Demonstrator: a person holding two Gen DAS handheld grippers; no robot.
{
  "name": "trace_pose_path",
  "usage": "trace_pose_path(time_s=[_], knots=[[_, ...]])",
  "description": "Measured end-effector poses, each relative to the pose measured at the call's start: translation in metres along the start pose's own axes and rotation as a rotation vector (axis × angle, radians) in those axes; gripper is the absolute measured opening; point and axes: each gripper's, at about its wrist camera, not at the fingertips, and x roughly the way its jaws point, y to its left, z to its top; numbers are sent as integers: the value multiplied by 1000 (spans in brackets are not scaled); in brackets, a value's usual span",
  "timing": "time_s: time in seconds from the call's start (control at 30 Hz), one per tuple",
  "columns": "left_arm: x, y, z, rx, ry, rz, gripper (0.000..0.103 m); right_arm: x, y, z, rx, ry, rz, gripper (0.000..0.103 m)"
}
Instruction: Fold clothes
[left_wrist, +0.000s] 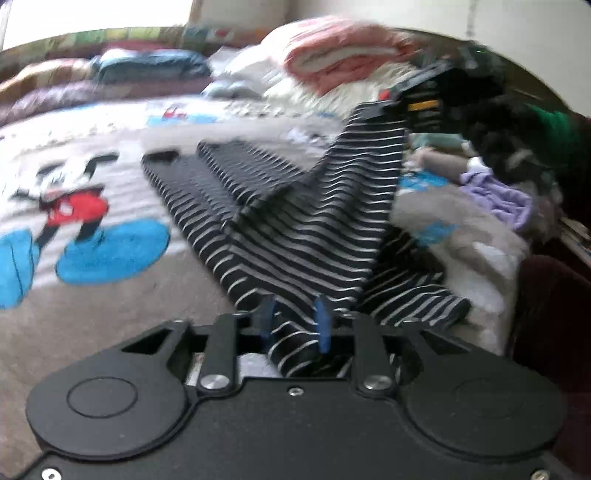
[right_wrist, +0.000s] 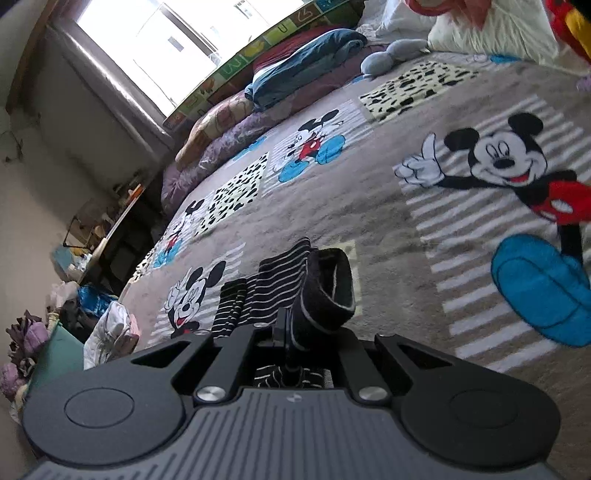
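Your left gripper (left_wrist: 293, 321) and right gripper (right_wrist: 286, 328) each pinch the striped garment (left_wrist: 295, 221): light, limp, stretchy. Hold hems and corners.

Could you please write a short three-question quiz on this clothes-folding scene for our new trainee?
1. True or false: the left gripper is shut on the striped garment.
2. What does the right gripper hold? A) a pink towel B) the striped garment's dark-trimmed edge C) nothing
3. Which cartoon figure is printed on the blanket?

Key: 1 true; 2 B; 3 Mickey Mouse.
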Motion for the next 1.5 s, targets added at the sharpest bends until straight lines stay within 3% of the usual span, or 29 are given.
trace_pose_path(time_s=[0.03,0.17,0.37,0.5,1.0,1.17,1.27,1.5], knots=[[-2,-2,0,18,-12,-8,48,-1,5,3,-6,1,-8,6],[11,-18,0,121,-24,-18,48,3,26,15,-29,9,-39,6],[30,-33,-9,248,28,37,48,23,54,29,-44,32,-87,6],[27,-21,-8,177,24,30,35,42,76,36,-77,51,-119,6],[18,17,-4,-103,21,-120,34,153,123,38,-160,153,-263,7],[17,33,-5,-212,21,-172,34,184,126,34,-150,169,-313,14],[18,43,-6,-291,23,-199,34,199,124,36,-129,168,-330,32],[21,74,-18,-532,25,-282,34,198,123,46,-103,105,-235,41]])
